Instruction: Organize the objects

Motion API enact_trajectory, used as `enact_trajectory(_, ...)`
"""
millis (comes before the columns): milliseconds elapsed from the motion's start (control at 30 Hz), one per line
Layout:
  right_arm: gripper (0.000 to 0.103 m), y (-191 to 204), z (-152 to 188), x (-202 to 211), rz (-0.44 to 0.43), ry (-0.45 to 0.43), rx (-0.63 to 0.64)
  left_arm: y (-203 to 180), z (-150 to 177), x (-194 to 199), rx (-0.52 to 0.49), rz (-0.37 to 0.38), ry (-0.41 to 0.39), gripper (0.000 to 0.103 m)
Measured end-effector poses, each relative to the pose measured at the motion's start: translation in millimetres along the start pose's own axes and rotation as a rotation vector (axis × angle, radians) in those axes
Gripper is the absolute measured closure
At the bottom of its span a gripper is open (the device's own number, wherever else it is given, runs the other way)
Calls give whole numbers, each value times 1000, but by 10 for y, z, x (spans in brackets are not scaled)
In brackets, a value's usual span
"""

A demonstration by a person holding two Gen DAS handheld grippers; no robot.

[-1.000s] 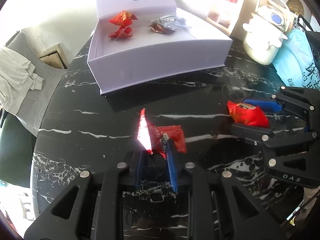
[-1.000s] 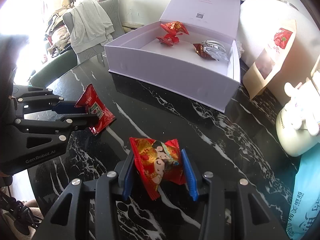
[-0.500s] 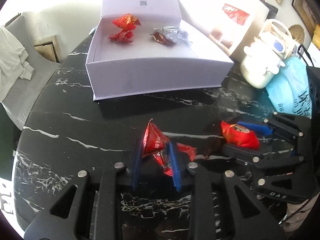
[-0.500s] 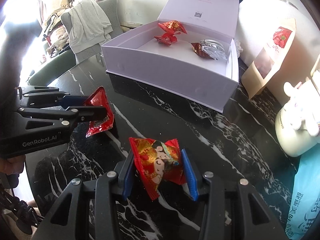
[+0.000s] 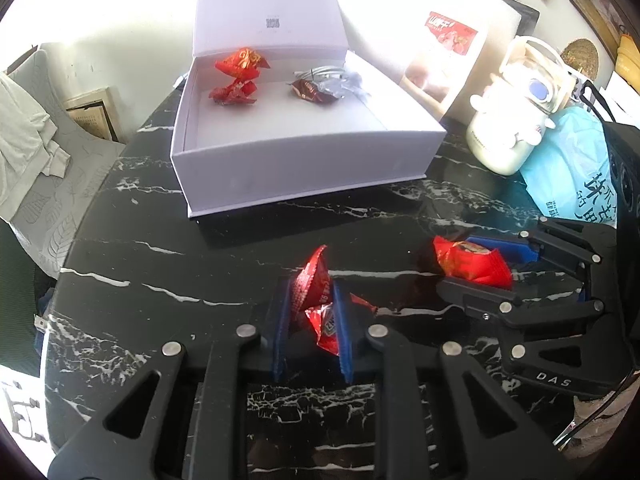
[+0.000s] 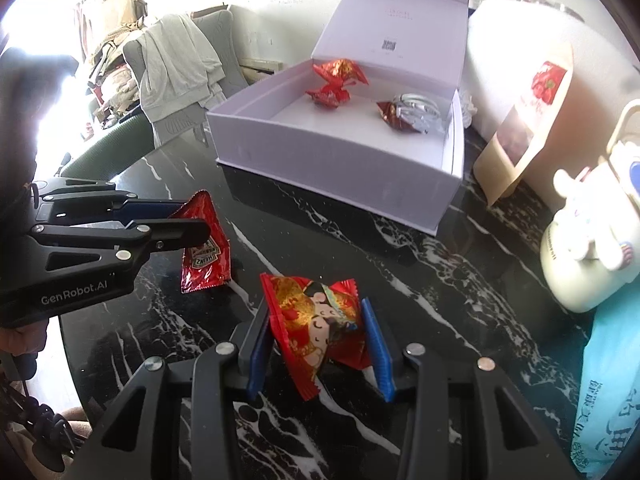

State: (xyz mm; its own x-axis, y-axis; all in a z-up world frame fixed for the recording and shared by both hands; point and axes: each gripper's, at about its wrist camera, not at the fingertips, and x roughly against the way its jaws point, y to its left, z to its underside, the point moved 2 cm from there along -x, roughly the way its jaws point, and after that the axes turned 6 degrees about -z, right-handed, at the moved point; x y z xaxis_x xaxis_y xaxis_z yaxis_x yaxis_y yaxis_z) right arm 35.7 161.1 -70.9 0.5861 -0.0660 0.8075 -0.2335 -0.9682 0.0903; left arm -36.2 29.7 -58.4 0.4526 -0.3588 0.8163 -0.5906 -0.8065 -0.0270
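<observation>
partly done: four wrapped packets [image 5: 276,80] already in open white box [image 5: 304,168], left gripper [image 5: 312,320] jaws pinching ketchup sachet [image 6: 204,248], right gripper [image 6: 320,344] jaws pinching red snack packet [image 6: 316,316], both above table [image 5: 160,264], unboxed.

- From the left wrist we look forward along the left tongs [image 5: 312,312], low over the black marble surface [image 5: 160,264], toward the far open box [image 5: 304,160].
- From the right wrist we face the same box [image 6: 340,168] from further right.
- Both views share box, surface and the opposite tongs.
</observation>
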Motion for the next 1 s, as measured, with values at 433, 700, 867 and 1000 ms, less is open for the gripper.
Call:
enact_trajectory(433, 60, 153, -92, 492, -11, -104, 29, -69, -119, 493, -30, -48, -77, 83)
enact_trajectory(700, 60, 199, -171, 802, 11, -168, 51, -137, -227, 771, -60, -82, -123, 83)
enact_trajectory(867, 60, 238, -235, 962, 16, -199, 77, -188, -317, 909, -78, -92, -149, 83)
enact_trajectory(1000, 60, 263, -320, 1053, 23, -220, 93, -219, -428, 956, -90, -86, -159, 83)
